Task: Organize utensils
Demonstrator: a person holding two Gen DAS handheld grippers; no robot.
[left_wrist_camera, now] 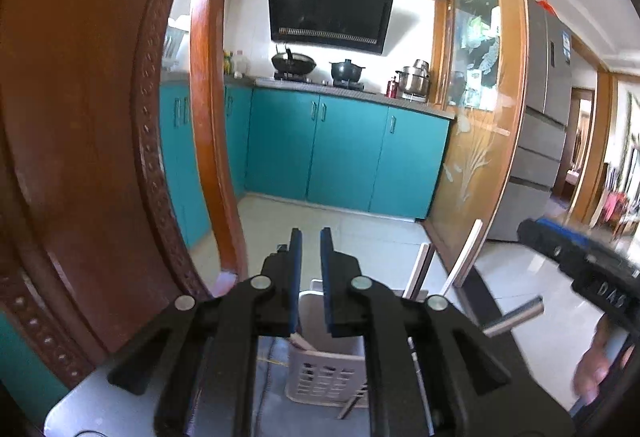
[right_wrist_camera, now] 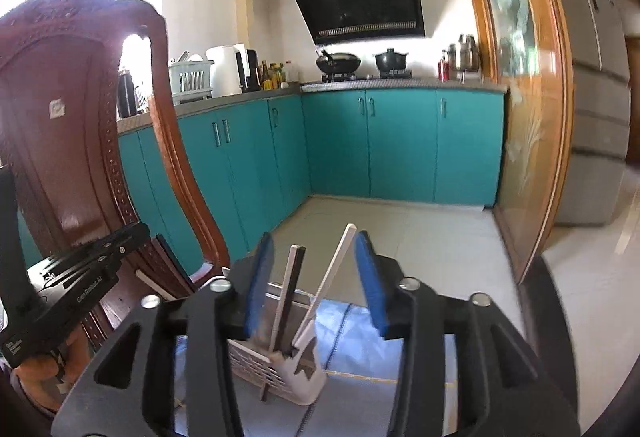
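Note:
A white slotted utensil basket (left_wrist_camera: 324,377) stands on the table below my left gripper (left_wrist_camera: 311,237), whose blue pads stand a small gap apart with nothing between them. Two pale utensil handles (left_wrist_camera: 460,261) stick up from the basket to the right. In the right wrist view the basket (right_wrist_camera: 280,369) holds a dark-handled utensil (right_wrist_camera: 290,289) and a white-handled one (right_wrist_camera: 332,277), both leaning upright. My right gripper (right_wrist_camera: 316,241) is open and empty above them. The other gripper shows at the right edge in the left wrist view (left_wrist_camera: 580,265).
A carved wooden chair back (left_wrist_camera: 80,117) rises close on the left, also in the right wrist view (right_wrist_camera: 80,117). The table (right_wrist_camera: 360,337) has a pale blue cover. Behind are teal kitchen cabinets (left_wrist_camera: 340,145), a stove with pots (left_wrist_camera: 320,69) and a glass door (left_wrist_camera: 476,97).

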